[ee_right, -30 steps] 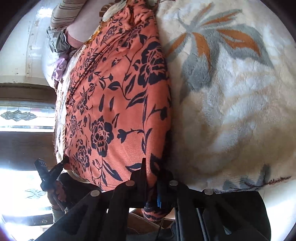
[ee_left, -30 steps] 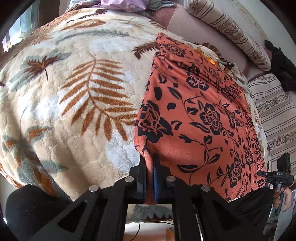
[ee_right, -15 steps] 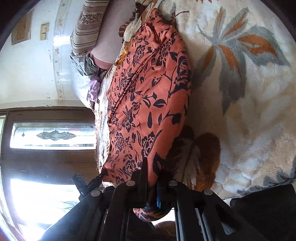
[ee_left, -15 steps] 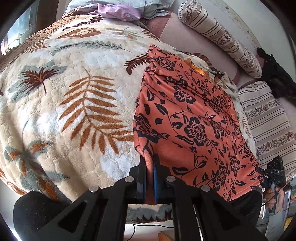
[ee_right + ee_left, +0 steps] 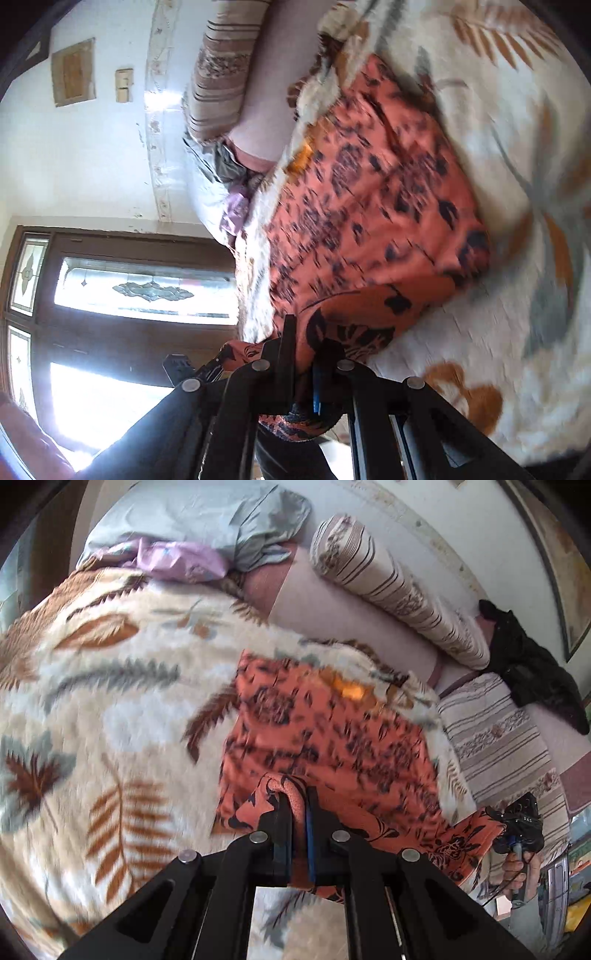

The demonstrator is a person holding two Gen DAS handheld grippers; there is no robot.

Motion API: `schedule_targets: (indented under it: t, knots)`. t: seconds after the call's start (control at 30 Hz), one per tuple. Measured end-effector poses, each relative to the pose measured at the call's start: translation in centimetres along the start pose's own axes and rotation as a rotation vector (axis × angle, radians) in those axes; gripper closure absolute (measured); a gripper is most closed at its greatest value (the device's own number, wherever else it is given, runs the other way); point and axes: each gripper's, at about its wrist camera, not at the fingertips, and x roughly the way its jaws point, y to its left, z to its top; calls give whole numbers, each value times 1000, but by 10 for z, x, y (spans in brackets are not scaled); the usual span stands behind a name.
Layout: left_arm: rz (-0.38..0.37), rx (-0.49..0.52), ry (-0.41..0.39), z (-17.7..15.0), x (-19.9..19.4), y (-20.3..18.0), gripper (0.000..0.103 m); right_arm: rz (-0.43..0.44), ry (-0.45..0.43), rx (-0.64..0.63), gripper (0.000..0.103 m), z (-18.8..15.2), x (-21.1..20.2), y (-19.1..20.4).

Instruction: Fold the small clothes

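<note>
An orange garment with a black flower print (image 5: 325, 734) lies on a leaf-patterned fleece blanket (image 5: 110, 701) on a bed. My left gripper (image 5: 297, 805) is shut on one near corner of the garment and holds it lifted over the rest of the cloth. My right gripper (image 5: 306, 339) is shut on the other near corner (image 5: 351, 314), also lifted. The near hem hangs between the two grippers, doubled over the garment (image 5: 369, 192). The right gripper also shows at the right edge of the left wrist view (image 5: 519, 829). Both views are motion-blurred.
A striped bolster pillow (image 5: 395, 587) lies along the far wall. Grey-blue and lilac bedding (image 5: 192, 528) is bunched at the bed's far left. A black garment (image 5: 532, 672) lies at the far right. A window and door (image 5: 110, 295) stand left in the right wrist view.
Both grippers have lifted the near hem of the garment and carried it forward over the rest. The garment now looks shorter and doubled.
</note>
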Motion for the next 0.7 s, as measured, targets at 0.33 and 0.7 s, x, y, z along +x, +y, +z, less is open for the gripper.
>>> schedule_targets:
  t: [0.33,0.7]
  knots:
    - [323,-186,202,79,193,73,21,-267,-222,109,19,155,77,-53]
    - [129,-346,-17,-8,86,89,20,-178,-161,30,18,9,59,-41]
